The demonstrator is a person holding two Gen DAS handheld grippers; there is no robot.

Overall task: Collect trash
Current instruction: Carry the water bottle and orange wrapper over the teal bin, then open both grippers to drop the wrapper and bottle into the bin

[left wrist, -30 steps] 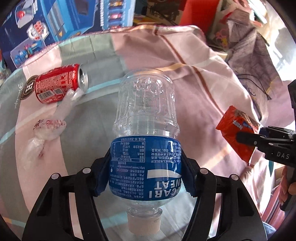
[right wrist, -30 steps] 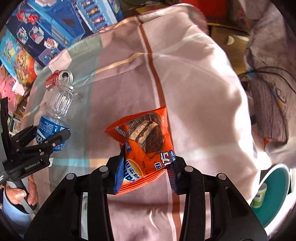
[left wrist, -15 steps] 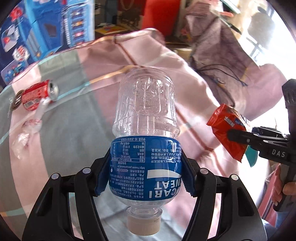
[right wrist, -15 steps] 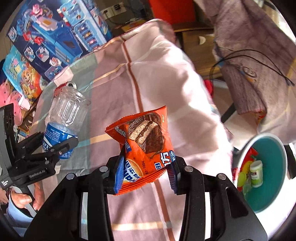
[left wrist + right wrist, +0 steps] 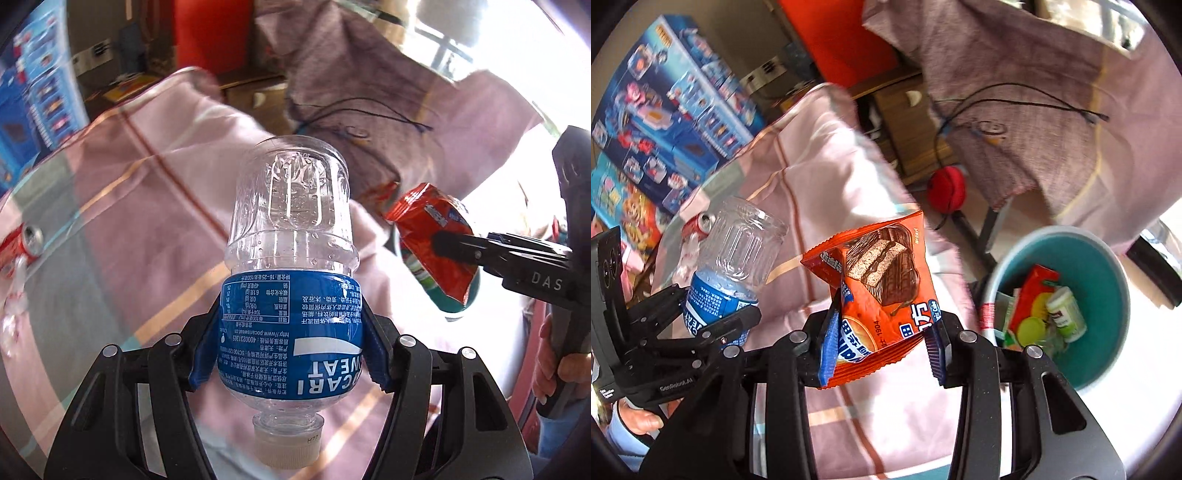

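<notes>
Bottle (image 5: pixel 291 280) fills the centre of the left wrist view, cap toward the camera, base pointing away; the left gripper (image 5: pixel 290 343) is clenched on its blue label, one blue pad on each side. Behind it the pink striped bedcover (image 5: pixel 147 192) slopes away, and its far edge falls off toward the upper middle of the frame. At the far left edge lies a red can (image 5: pixel 22 243), with crumpled clear plastic (image 5: pixel 13 306) just below it. On the right, the right gripper (image 5: pixel 439 242) pinches the orange snack wrapper (image 5: pixel 432 240), a hand (image 5: pixel 557 365) on its handle at the lower right.

Over to the right wrist view: the right gripper (image 5: pixel 882 339) is clamped on the snack wrapper (image 5: pixel 882 295), dead centre, clear of the bedcover (image 5: pixel 820 177). To the right, past the cover's edge, a teal bin (image 5: pixel 1108 332) stands open-mouthed, with a red carton (image 5: pixel 1030 306) and a small green-and-white bottle (image 5: pixel 1065 308) inside. Open air lies between wrapper and bin rim. At left, the left gripper (image 5: pixel 713 317) carries the bottle (image 5: pixel 731 266), the can (image 5: pixel 698 225) just behind it. Toy boxes (image 5: pixel 665 122) wall in the upper left.
</notes>
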